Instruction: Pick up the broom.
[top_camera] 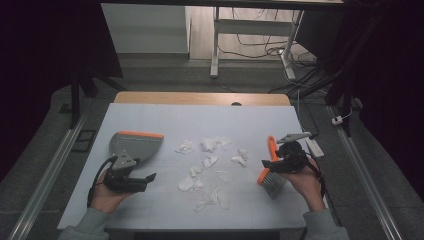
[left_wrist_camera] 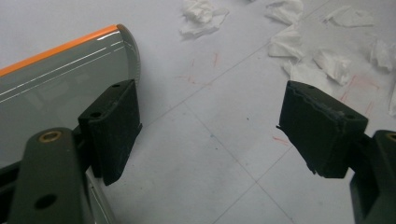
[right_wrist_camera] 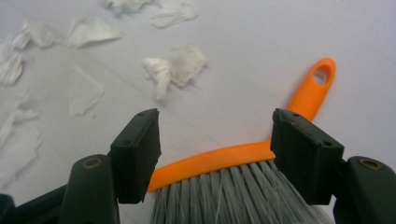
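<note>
A hand brush (top_camera: 271,150) with an orange handle and grey bristles lies at the right of the table, handle pointing away from me. My right gripper (top_camera: 270,167) straddles the brush head. In the right gripper view its pads (right_wrist_camera: 140,149) touch both ends of the orange band (right_wrist_camera: 219,156), with bristles filling the gap. A grey dustpan (top_camera: 134,145) with an orange lip rests at the left. My left gripper (top_camera: 146,181) stands open just in front of it. In the left gripper view (left_wrist_camera: 210,130) only bare table lies between the jaws, and the dustpan (left_wrist_camera: 56,79) is off to their left.
Several crumpled white paper scraps (top_camera: 210,165) are scattered across the middle of the white table mat (top_camera: 165,117), between dustpan and brush. A wooden table edge (top_camera: 200,98) runs along the far side. Metal rails flank the table on the floor.
</note>
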Available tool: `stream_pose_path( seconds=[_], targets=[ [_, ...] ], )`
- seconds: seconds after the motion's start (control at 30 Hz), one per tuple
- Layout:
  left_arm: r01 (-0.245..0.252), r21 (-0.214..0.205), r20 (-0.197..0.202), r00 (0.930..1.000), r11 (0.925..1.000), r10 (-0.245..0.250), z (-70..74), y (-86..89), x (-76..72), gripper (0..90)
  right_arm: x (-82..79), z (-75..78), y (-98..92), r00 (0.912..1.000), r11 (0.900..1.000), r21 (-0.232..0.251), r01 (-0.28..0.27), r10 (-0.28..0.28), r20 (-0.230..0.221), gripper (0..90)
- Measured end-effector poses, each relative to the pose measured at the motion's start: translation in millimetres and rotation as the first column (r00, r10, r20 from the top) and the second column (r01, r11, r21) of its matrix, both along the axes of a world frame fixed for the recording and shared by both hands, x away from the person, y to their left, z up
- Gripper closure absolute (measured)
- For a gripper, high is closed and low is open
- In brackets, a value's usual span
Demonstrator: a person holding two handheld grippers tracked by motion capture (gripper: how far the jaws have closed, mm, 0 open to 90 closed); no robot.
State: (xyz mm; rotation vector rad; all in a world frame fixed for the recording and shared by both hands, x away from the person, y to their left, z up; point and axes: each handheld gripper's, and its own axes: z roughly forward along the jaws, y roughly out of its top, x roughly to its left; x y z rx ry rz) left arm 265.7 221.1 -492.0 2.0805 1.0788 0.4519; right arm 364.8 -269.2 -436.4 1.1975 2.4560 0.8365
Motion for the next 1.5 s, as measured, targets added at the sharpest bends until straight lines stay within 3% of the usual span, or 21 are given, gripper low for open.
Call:
stream_pose_path(
  seconds=[0.17,0.33,0.43,0.5,0.6,0.7,1.0,1.07,1.1,1.13,1.33,1.4,1.43,1.47,1.5],
  targets=[
    [-0.003,0.007,0.001,1.0,1.0,0.003,-0.2,-0.8,0.1,21.5,21.9,1.9,-4.1,0.996,0.9983,0.008,0.057,-0.056,-0.069,33.8],
    [0.007,0.02,0.007,1.0,0.9998,-0.007,-1.0,-1.6,0.0,22.3,35.7,-1.4,-10.3,0.993,0.9979,0.015,0.062,-0.061,-0.102,34.0],
    [0.006,0.016,0.007,1.0,0.9999,-0.006,-0.9,-2.0,0.2,22.2,44.2,-8.7,-12.8,0.9867,0.9961,-0.016,0.087,-0.088,-0.136,34.0],
    [0.006,0.02,0.007,1.0,0.9998,-0.006,-1.0,-2.6,-0.3,22.2,52.0,-15.9,-13.4,0.9755,0.9916,-0.047,0.121,-0.127,-0.18,34.4],
    [0.012,0.024,0.009,0.9999,0.9996,-0.012,-1.5,-3.6,-0.7,22.2,55.9,-19.9,-13.1,0.9704,0.9881,-0.068,0.138,-0.149,-0.19,34.1],
    [0.016,0.026,0.01,0.9998,0.9996,-0.016,-2.8,-4.2,-0.3,22.3,62.8,-28.6,-13.6,0.9546,0.9778,-0.114,0.176,-0.198,-0.223,34.0],
    [0.036,0.046,0.006,0.9993,0.9983,-0.037,-8.1,-8.4,-1.2,22.4,71.0,-40.1,-11.1,0.9393,0.9708,-0.131,0.201,-0.229,-0.255,34.0],
    [0.042,0.049,0.008,0.9991,0.9979,-0.042,-8.3,-9.9,-1.4,22.4,72.8,-42.0,-9.9,0.932,0.9635,-0.155,0.218,-0.253,-0.26,35.6],
    [0.044,0.051,0.008,0.999,0.9977,-0.044,-8.3,-10.2,-1.4,22.4,74.4,-43.6,-9.8,0.9254,0.9548,-0.175,0.24,-0.28,-0.256,37.6],
    [0.044,0.053,0.007,0.999,0.9976,-0.044,-8.5,-10.5,-1.3,22.4,74.4,-43.6,-9.8,0.9254,0.9548,-0.175,0.24,-0.28,-0.256,37.6],
    [0.043,0.053,0.005,0.999,0.9976,-0.044,-9.2,-10.5,-1.0,22.4,78.6,-49.4,-8.8,0.9019,0.9364,-0.217,0.276,-0.33,-0.278,46.9],
    [0.045,0.055,0.006,0.9989,0.9974,-0.046,-9.2,-10.5,-1.3,22.4,78.5,-50.2,-7.3,0.901,0.9353,-0.231,0.268,-0.328,-0.283,49.1],
    [0.045,0.056,0.005,0.999,0.9975,-0.045,-9.2,-10.4,-1.5,22.4,77.5,-50.1,-4.5,0.8947,0.9346,-0.233,0.269,-0.332,-0.299,54.7],
    [0.044,0.056,0.005,0.999,0.9975,-0.045,-9.2,-10.3,-1.7,22.4,77.5,-50.1,-4.5,0.8947,0.9346,-0.233,0.269,-0.332,-0.299,54.7],
    [0.044,0.055,0.005,0.999,0.9975,-0.044,-9.3,-10.2,-2.0,22.4,76.9,-49.9,-3.2,0.889,0.9323,-0.235,0.275,-0.34,-0.307,54.9]
  ],
)
